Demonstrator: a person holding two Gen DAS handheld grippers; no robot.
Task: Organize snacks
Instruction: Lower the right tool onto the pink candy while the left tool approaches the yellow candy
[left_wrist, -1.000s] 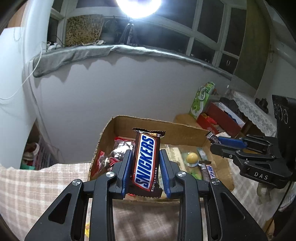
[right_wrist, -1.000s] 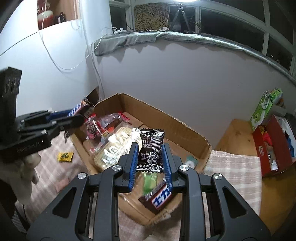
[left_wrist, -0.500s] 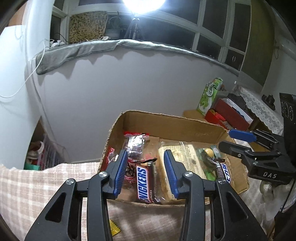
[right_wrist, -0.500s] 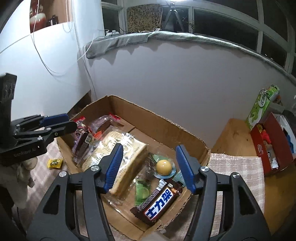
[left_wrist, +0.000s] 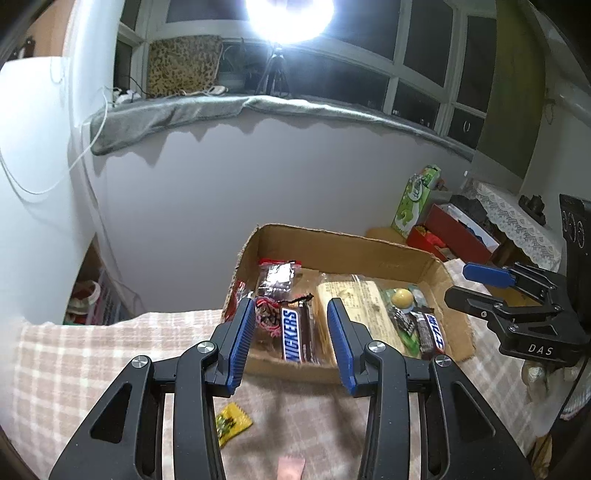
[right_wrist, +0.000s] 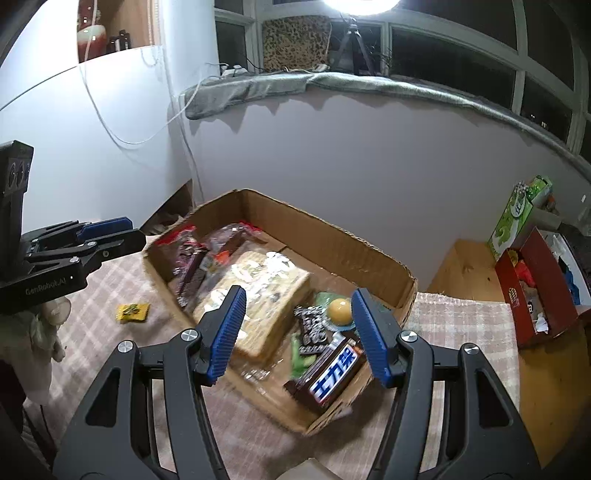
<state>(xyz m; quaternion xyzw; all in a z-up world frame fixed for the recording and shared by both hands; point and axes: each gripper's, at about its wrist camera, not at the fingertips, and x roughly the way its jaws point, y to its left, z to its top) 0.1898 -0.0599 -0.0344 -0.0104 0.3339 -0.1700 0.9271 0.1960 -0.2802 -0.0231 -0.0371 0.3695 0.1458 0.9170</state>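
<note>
On the checked cloth of the table (left_wrist: 92, 354), at the left, a small yellow sweet packet (left_wrist: 232, 422) lay loose outside the cardboard box (left_wrist: 343, 243). The left tool (left_wrist: 291, 341) hung over the box's near wall, its jaws moderately parted and holding nothing; the Snickers bar (left_wrist: 293, 334) lay flat inside the box below it, beside a red-and-clear packet (left_wrist: 275, 277) and a large wrapped biscuit block (left_wrist: 354, 299). Further right in the box sat a yellow ball-shaped sweet (right_wrist: 340, 310), a small black packet (right_wrist: 314, 325) and a dark bar with a blue label (right_wrist: 332, 373). The right tool (right_wrist: 297, 336) hovered over that end, jaws wide and empty. By my reading, a drop-off had just finished. The next move likely called for lifting away from the box and reaching for the yellow packet on the cloth.
</note>
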